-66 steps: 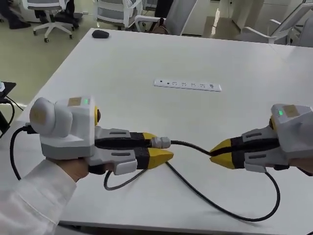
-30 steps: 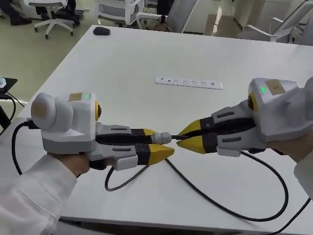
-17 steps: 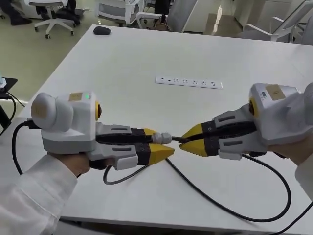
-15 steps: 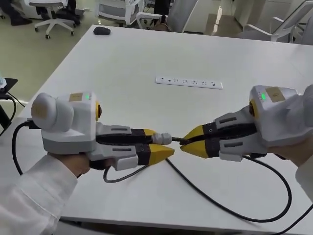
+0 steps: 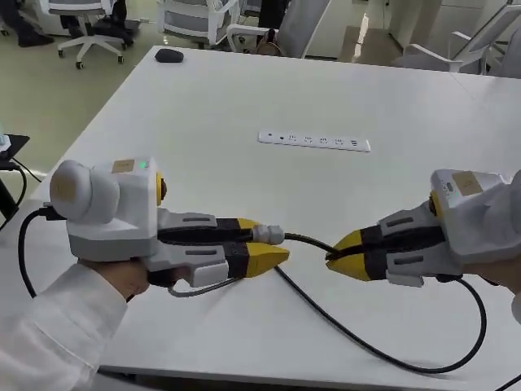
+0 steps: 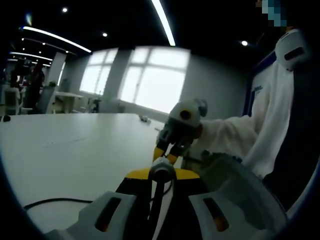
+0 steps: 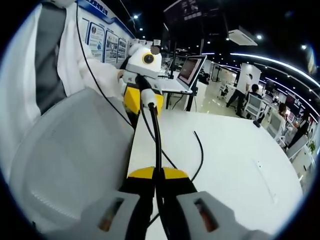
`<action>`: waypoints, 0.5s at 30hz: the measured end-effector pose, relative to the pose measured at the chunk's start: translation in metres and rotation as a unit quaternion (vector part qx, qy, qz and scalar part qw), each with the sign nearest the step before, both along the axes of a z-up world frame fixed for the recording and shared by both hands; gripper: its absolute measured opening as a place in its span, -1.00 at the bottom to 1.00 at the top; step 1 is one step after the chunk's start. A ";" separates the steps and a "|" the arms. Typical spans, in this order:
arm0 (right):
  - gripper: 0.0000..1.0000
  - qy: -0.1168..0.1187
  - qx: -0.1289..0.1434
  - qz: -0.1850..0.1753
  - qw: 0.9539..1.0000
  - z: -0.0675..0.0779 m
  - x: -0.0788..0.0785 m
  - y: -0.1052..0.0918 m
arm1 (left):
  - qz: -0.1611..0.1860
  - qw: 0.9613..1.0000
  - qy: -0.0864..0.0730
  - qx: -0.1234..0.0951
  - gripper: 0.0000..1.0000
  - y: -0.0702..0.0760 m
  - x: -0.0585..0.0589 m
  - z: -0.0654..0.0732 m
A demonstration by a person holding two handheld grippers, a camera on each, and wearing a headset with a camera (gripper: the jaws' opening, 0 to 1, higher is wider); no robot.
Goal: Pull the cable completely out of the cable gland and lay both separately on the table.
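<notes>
- The left tongs [image 5: 273,242] pinch the cable gland [image 5: 269,235]; the right tongs [image 5: 332,255] pinch the cable [image 5: 308,240] near it, above the bench [image 5: 244,106].
- The cable axis runs straight from one to the other, so the right tongs should probably pull directly away along it.

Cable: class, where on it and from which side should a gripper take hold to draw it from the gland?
The short stretch of cable just past the cable gland, approached head-on, opposite the left gripper holding the gland. The right gripper is shut there; an in-line pull should avoid kinking.
</notes>
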State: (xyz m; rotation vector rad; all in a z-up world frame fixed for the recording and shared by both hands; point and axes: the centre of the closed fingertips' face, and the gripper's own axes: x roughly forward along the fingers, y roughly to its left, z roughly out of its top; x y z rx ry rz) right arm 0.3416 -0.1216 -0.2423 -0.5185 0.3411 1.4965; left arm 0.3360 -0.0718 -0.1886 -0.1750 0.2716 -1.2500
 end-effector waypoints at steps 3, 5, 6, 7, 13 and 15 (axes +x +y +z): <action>-0.95 0.002 -0.007 -0.008 1.000 -0.005 0.002 -0.007 | 0.001 1.000 0.002 -0.003 -0.67 0.000 0.001 0.000; -0.95 0.002 -0.012 -0.014 1.000 -0.009 0.003 -0.011 | 0.002 1.000 0.002 -0.003 -0.67 0.000 0.001 0.000; -0.95 0.003 -0.014 -0.016 1.000 -0.010 0.004 -0.013 | 0.002 1.000 0.002 -0.003 -0.67 0.000 0.001 0.000; -0.95 0.005 -0.015 -0.019 1.000 -0.012 0.005 -0.015 | 0.002 1.000 0.002 -0.004 -0.67 0.000 0.001 0.001; -0.95 0.005 -0.041 -0.026 0.999 -0.026 0.007 -0.024 | 0.004 1.000 0.001 -0.005 -0.67 0.001 0.002 0.001; -0.95 0.007 -0.044 -0.028 0.999 -0.028 0.007 -0.025 | 0.005 1.000 0.001 -0.005 -0.68 0.001 0.003 0.002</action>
